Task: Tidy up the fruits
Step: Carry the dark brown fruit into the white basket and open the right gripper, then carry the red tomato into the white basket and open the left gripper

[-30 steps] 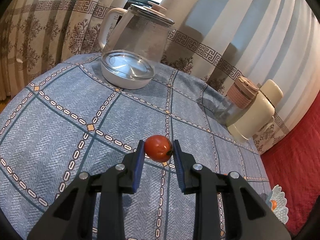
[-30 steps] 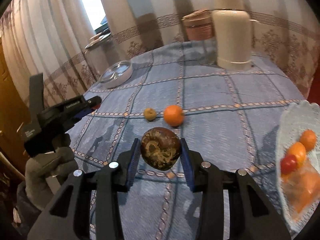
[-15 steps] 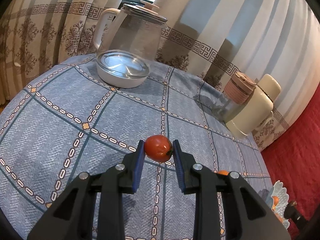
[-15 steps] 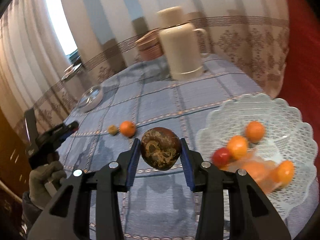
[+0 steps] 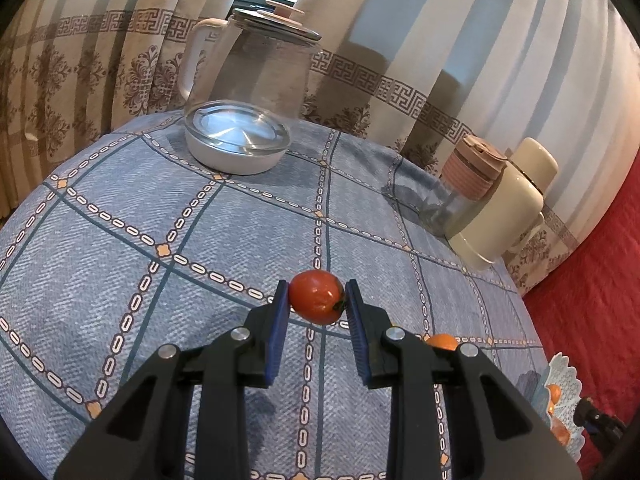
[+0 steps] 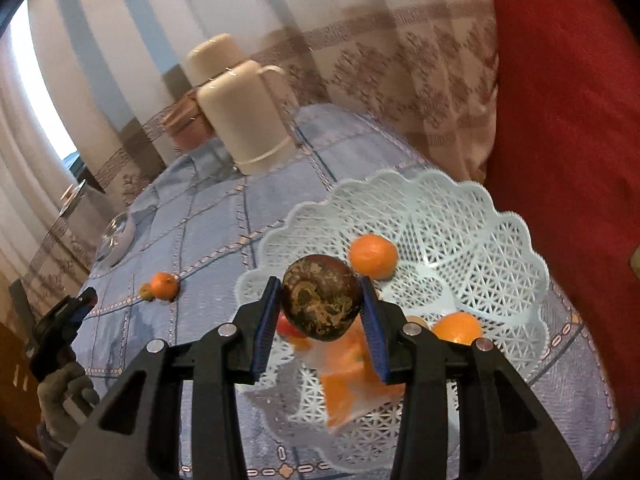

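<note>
The right gripper (image 6: 320,304) clamps a mottled brown fruit (image 6: 319,297) and holds it over the near rim of the white lattice basket (image 6: 508,248), where several oranges (image 6: 373,256), a red fruit and a clear bag of orange pieces already lie. The left gripper (image 5: 316,300) is closed on a small red tomato (image 5: 316,296) above the blue checked tablecloth (image 5: 120,220), well away from the basket. One orange (image 6: 164,286) and a small yellowish fruit beside it are yet to be collected, so the sorting looks well past halfway.

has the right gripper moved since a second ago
Yes. The right gripper, shut on the brown fruit, swung from the open tablecloth to over the white basket.
</note>
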Tool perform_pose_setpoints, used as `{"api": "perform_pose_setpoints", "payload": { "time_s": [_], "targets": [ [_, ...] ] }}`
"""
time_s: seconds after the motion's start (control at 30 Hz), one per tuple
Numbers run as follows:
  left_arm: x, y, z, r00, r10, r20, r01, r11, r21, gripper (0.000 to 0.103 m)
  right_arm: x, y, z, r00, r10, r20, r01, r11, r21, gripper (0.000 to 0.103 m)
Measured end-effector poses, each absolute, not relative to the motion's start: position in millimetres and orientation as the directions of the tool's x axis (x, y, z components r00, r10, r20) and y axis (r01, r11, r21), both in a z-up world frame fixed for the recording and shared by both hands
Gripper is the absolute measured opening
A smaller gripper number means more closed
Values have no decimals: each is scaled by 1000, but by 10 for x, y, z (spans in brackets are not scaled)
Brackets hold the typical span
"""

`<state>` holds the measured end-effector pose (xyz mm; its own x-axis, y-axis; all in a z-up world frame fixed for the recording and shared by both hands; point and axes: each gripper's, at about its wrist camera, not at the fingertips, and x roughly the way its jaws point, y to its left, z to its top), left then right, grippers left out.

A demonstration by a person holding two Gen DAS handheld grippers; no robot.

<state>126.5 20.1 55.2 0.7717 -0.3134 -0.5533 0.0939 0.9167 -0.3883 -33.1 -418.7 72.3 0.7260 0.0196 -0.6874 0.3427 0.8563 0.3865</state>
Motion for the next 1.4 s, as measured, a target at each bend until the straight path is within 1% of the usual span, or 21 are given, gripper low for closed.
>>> {"api": "perform_pose_setpoints", "payload": {
  "time_s": [0.3,0.6,0.83,1.13,1.4],
  "targets": [
    [1272,194,548,770,-315,-554,97,917,-386,28,-232,-4263,574,693,-6,-721,385,849,363,41],
    [1267,165,555,771,-319,-551,110,919,-378,28,-337,-4314,647,715,-37,-698,398,843,363,42],
    [1226,73,579,771,-324,-549,136,925,-355,28,-574,-4267,769,740,-102,-665,400,861,313,42],
    [1056,-237,641,743,-395,-540,238,910,-338,28,-973,-4377,911,772,-167,-614,421,858,296,42],
    [716,-667,671,691,-475,-546,355,880,-316,28,-1160,-4523,855,778,-157,-608,421,849,319,42]
  ]
}}
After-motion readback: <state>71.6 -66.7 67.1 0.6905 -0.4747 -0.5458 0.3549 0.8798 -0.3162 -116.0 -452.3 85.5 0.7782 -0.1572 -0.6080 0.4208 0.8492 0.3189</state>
